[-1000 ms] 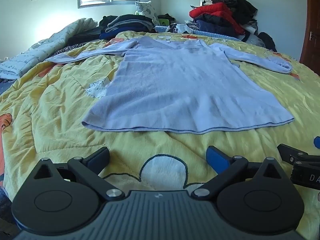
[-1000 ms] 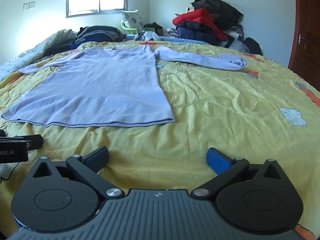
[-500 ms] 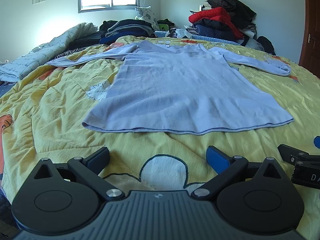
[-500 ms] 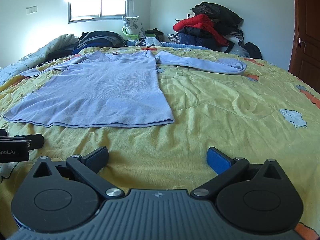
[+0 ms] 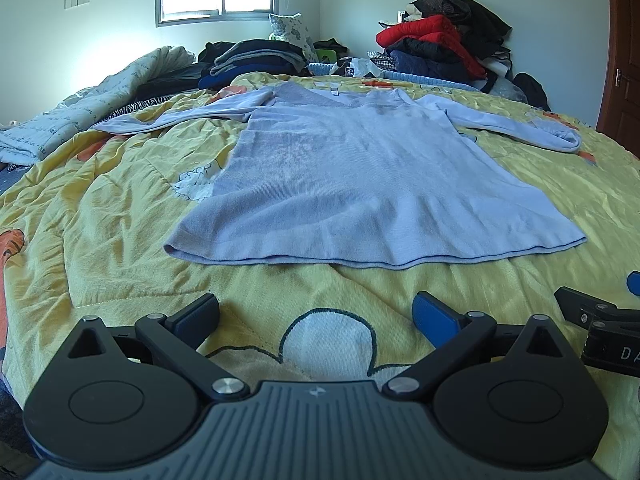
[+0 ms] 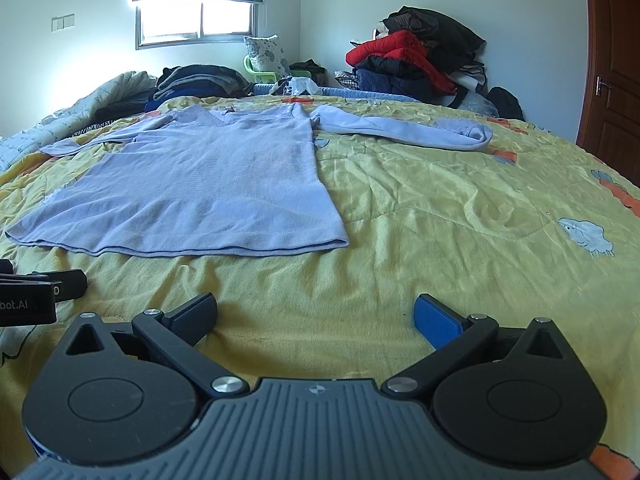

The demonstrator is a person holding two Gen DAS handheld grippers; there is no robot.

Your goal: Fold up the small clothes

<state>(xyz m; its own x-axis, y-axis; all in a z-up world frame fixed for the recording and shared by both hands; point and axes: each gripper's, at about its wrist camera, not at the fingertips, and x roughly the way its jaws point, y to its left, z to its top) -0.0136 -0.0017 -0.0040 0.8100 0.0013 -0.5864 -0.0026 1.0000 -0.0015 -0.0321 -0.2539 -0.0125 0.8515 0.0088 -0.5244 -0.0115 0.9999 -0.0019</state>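
Nearest, the left gripper (image 5: 316, 314) and right gripper (image 6: 316, 314) are held with jaws spread wide, empty, above the yellow quilt (image 6: 440, 216). Beyond, the lilac sweater (image 5: 360, 184) is laid flat, sleeves outstretched. Farthest, piled clothes (image 5: 440, 46) are stacked.

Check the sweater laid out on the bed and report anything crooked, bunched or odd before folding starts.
The sweater lies flat on the yellow bedspread, hem toward the open left gripper and right gripper. One oddity: the cuff of the sleeve on the picture's right is bunched and doubled back.
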